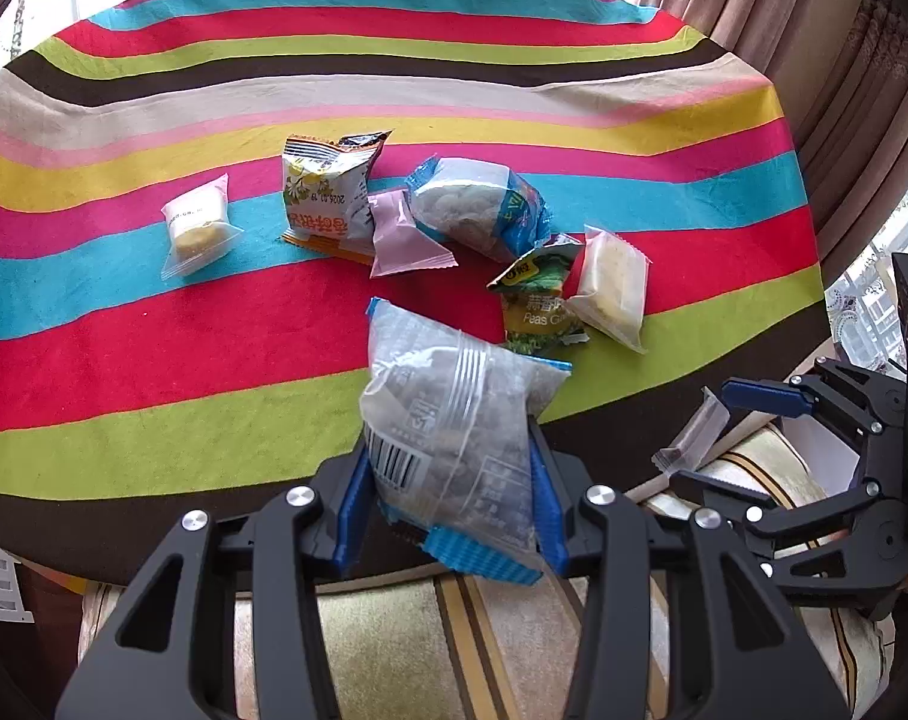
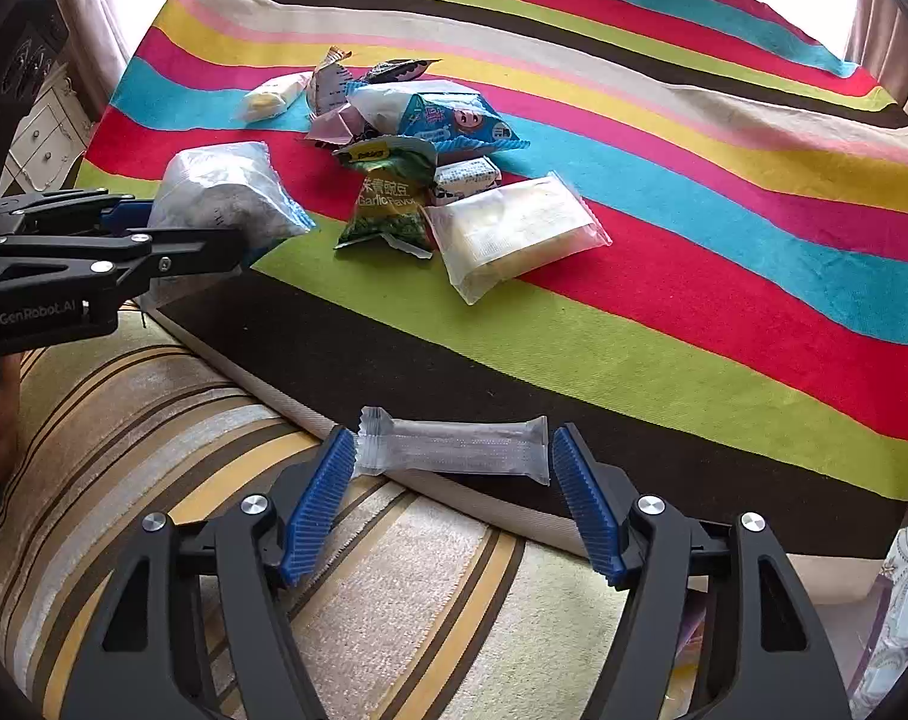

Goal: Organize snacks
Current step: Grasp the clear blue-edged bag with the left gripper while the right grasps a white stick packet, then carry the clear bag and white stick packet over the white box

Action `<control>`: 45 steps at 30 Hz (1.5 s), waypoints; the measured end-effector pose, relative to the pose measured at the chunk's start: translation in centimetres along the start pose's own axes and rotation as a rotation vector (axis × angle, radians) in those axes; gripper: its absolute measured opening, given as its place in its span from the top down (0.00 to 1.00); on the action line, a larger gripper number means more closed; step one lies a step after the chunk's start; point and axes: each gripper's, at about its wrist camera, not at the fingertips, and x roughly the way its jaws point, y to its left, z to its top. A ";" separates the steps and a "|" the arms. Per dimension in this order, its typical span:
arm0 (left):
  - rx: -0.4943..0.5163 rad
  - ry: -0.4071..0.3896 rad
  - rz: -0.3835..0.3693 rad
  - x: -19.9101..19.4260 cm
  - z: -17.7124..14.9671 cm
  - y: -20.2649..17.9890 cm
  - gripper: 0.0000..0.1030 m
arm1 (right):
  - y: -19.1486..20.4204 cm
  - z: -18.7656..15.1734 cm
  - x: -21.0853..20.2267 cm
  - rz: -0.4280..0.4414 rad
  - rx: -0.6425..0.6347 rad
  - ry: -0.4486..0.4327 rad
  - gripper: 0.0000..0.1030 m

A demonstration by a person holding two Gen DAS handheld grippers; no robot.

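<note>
Two grippers each have a packet in reach, and each has its own weak point. From the left wrist view, the left gripper [image 1: 448,504] is clenched on a clear blue-edged snack bag [image 1: 454,420], its pads pressing the lower part by the barcode while most of the bag stands up above the jaws, over the near edge of the striped tablecloth [image 1: 154,372]. The film looks slick and the contents loose, so I judge the bag could slide or fold out of the pinch if swung quickly — it would drop to the striped cushion [image 1: 394,630] below. Further back the other snacks lie clustered, a green peas packet [image 1: 538,306] tucked against a pale wrapped cake [image 1: 613,282]. From the right wrist view, the right gripper [image 2: 454,480] is not yet gripping: its jaws flank a slim silver stick packet [image 2: 454,447] lengthwise, the left pad at the crimped end, the right pad just beside the other end. Closing along the length would likely buckle the packet rather than hold it — and since it lies right at the table's edge, a nudge could tip it off.
</note>
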 end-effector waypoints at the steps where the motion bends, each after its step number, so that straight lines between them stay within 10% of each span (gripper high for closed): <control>1: 0.000 0.000 0.000 -0.1 -0.1 0.0 0.56 | 0.0 0.0 0.0 -0.003 0.002 -0.003 0.37; 45: 0.074 0.004 0.072 -1.8 -0.8 -4.2 0.56 | -4.8 -2.8 -3.6 0.146 0.248 -0.147 0.55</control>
